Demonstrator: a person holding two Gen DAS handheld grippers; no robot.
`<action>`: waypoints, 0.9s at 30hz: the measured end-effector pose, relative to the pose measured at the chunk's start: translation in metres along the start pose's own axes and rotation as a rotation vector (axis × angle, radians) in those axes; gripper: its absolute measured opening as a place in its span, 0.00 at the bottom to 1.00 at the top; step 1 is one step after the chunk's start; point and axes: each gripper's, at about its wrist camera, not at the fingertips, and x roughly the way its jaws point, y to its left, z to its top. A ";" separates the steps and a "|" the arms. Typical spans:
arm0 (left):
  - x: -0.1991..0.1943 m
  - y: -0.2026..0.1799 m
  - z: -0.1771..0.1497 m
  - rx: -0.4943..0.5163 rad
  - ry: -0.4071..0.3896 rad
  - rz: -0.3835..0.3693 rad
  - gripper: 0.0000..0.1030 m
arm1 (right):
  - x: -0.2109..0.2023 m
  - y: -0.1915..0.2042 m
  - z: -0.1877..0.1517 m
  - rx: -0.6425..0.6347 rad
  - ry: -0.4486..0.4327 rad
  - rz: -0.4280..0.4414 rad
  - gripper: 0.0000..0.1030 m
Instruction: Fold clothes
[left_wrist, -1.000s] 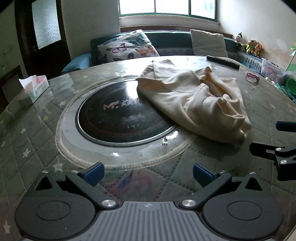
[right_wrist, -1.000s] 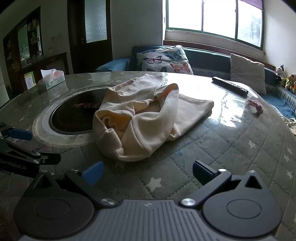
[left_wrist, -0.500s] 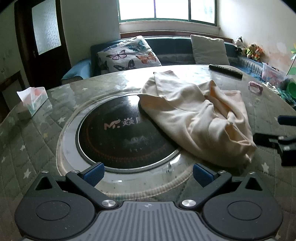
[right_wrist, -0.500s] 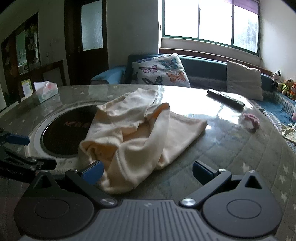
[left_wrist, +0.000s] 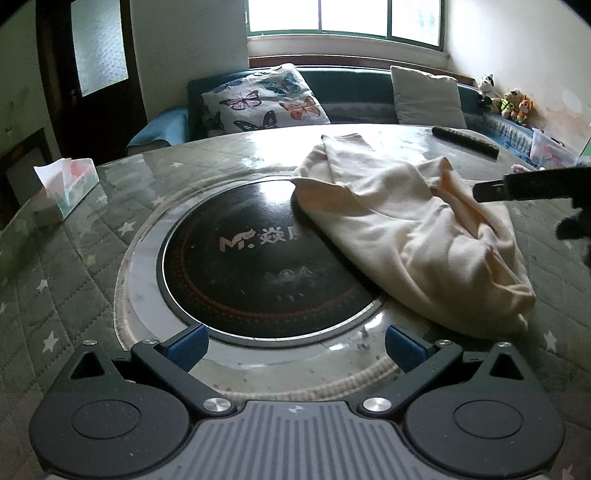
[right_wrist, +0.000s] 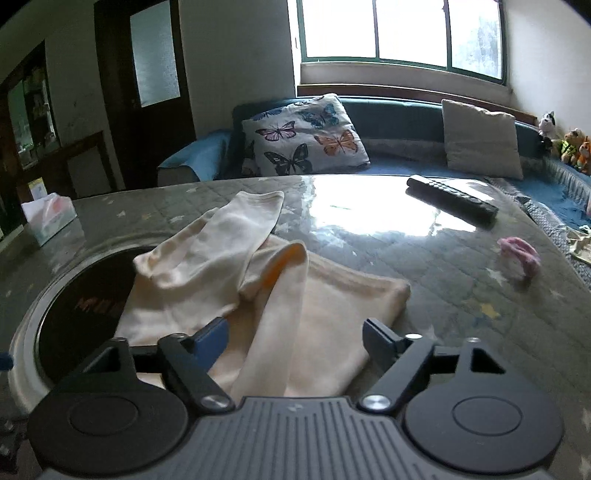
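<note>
A cream garment (left_wrist: 406, 225) lies crumpled on the round table, partly over the black cooktop (left_wrist: 251, 266). My left gripper (left_wrist: 295, 347) is open and empty at the cooktop's near rim, to the left of the garment. My right gripper (right_wrist: 295, 338) is open and hovers just over the garment's near part (right_wrist: 295, 295); its fingers straddle a fold of cloth. A finger of the right gripper shows in the left wrist view (left_wrist: 532, 186), over the garment's right side.
A tissue box (left_wrist: 66, 188) stands at the table's left edge. A black remote (right_wrist: 452, 199) and a pink cloth item (right_wrist: 519, 258) lie on the far right of the table (right_wrist: 424, 251). A sofa with pillows (right_wrist: 303, 136) is behind.
Both grippers have moved forward. The right gripper went from short of the garment to over it. The left gripper reached the cooktop's rim. The garment has not moved.
</note>
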 end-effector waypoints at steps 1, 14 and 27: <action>0.001 0.001 0.002 -0.001 -0.003 -0.002 1.00 | 0.007 -0.001 0.003 -0.002 0.006 0.000 0.72; 0.016 -0.025 0.058 0.096 -0.095 -0.099 1.00 | 0.077 -0.022 0.030 0.082 0.093 0.086 0.11; 0.060 -0.093 0.095 0.254 -0.076 -0.260 0.86 | 0.016 -0.048 0.025 0.092 -0.030 0.015 0.04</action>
